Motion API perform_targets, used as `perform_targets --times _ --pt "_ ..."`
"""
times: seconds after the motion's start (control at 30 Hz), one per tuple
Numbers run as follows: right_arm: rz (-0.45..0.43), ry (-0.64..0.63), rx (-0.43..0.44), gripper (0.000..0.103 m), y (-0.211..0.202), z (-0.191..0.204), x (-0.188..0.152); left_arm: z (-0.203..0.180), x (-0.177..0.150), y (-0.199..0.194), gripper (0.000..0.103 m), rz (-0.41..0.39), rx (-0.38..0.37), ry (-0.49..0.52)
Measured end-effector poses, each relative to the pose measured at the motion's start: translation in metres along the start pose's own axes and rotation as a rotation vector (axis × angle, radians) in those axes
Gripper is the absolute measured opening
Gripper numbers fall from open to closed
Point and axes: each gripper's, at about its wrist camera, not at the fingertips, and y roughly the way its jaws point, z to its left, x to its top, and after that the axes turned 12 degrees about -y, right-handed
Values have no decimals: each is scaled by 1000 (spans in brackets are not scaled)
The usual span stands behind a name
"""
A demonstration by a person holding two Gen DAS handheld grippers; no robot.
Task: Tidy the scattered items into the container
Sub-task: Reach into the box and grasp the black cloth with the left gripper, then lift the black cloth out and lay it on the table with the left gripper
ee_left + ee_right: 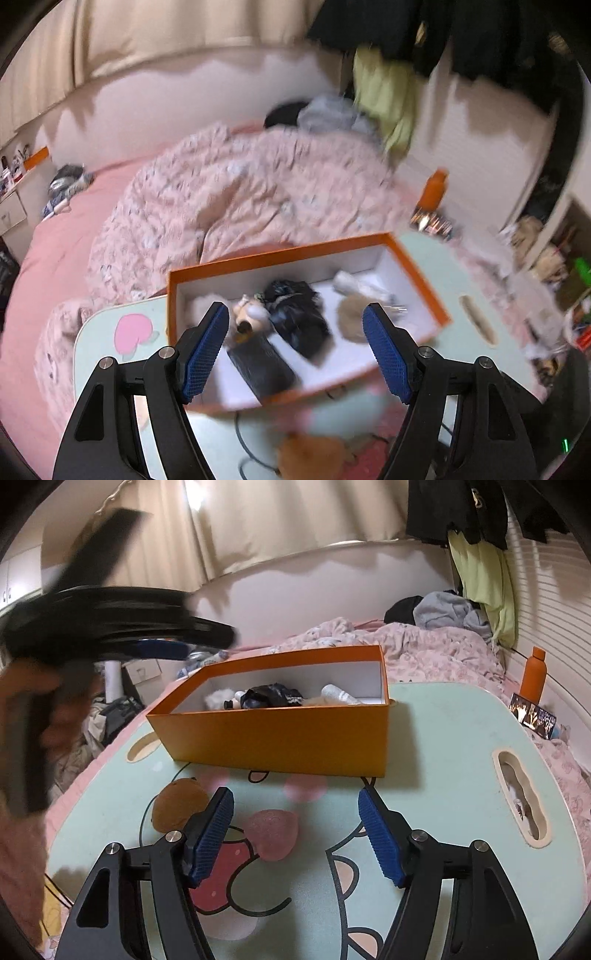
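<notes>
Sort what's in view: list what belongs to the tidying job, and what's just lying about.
Job:
orange box
brown plush toy, on the table
pink heart-shaped piece, on the table
right gripper, open, empty
left gripper, open over the box

Lying about:
orange bottle
floral quilt
grey clothes

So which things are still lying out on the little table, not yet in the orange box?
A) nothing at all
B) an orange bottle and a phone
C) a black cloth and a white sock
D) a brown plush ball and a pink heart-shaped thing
D: the brown plush ball and the pink heart-shaped thing lie on the table, in front of the orange box.
</notes>
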Motion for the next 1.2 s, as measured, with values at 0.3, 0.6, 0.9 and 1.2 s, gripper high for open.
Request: perform_targets --times 0.3,0.6,0.9,1.2 --pt "10 12 10 70 2 -2 1 -16 5 81 74 204 97 91" --pt "17 22 15 70 2 -2 1 -12 1 83 34 222 78 114" --pt "22 32 17 70 5 -3 2 12 11 -27 33 -3 -152 -1" --pt "27 34 16 70 7 -4 1 49 -77 -83 33 -71 -228 -74"
